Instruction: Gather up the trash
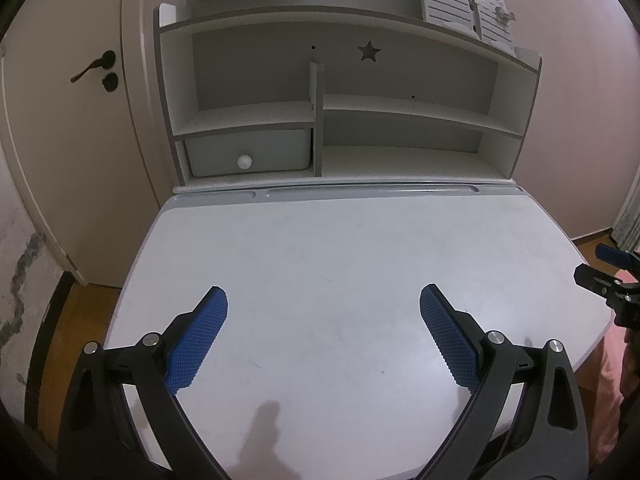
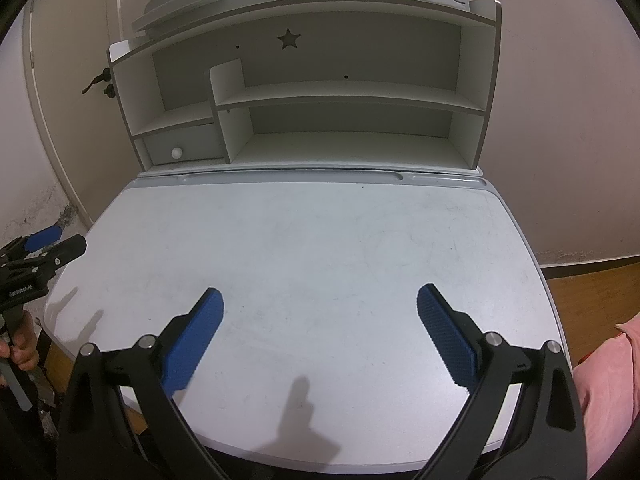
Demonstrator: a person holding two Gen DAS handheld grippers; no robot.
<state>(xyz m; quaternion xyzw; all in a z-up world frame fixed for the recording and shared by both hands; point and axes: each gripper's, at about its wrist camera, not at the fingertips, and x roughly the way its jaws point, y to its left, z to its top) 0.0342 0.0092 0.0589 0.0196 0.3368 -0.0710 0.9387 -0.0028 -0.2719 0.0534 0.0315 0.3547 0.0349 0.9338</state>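
Both grippers, left gripper [image 1: 323, 330] and right gripper [image 2: 320, 330], hover spread wide and empty over the desk [image 1: 360, 248]. No trash visible, so weight, stiffness and grasp point can't be judged

White desk top [image 1: 340, 240], rounded corners, lightly scuffed, level; left gripper [image 1: 324, 295] & right gripper [image 2: 320, 294] spread wide above near edge.

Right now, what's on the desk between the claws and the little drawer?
Nothing: in both wrist views only bare desk lies between the open left gripper, right gripper and drawer.
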